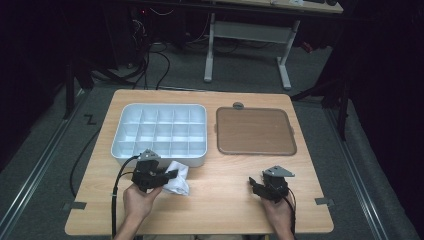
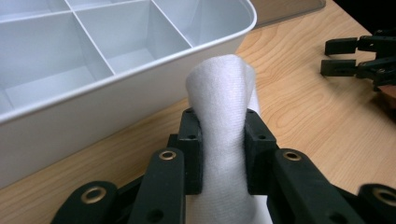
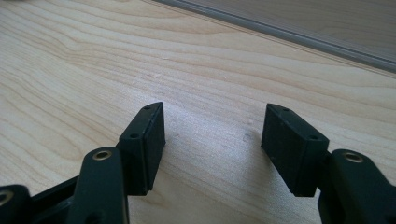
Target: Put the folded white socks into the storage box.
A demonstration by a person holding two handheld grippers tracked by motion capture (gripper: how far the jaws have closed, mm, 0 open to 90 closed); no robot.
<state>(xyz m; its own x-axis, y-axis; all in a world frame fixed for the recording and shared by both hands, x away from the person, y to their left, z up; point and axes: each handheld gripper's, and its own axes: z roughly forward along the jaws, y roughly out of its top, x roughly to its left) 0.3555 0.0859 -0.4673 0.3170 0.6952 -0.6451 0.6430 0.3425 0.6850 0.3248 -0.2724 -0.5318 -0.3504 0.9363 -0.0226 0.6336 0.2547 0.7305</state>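
Near the front left of the tabletop (image 1: 225, 200), a white cloth (image 1: 177, 179) sat bunched up, clamped between the two black jaws of the left gripper (image 1: 172, 174). Seen from the left gripper view, the cloth (image 2: 223, 121) was squeezed into a narrow waist where the gripper (image 2: 223, 149) pressed on it, and it bulged into a rounded fold beyond the jaw tips. A person's left hand (image 1: 140, 200) held this gripper from the bottom edge of the high view, with a black cable trailing down beside the wrist.

At twelve o'clock from the cloth, just beside it, stood a white compartment tray (image 1: 120, 145), a shallow box split into rows of small square cells. In the left gripper view its pale outer wall (image 2: 93, 116) ran close along the cloth.

At two o'clock from the cloth, well apart from it, lay a flat brown board (image 1: 255, 131) with a grey rim, next to the tray.

At three o'clock from the cloth, near the front right of the tabletop, the right gripper (image 1: 253, 182) rested in the person's right hand (image 1: 277, 210). Its jaws stood wide apart with nothing between them, hovering over bare wood (image 3: 210, 70) in the right gripper view (image 3: 212, 144).
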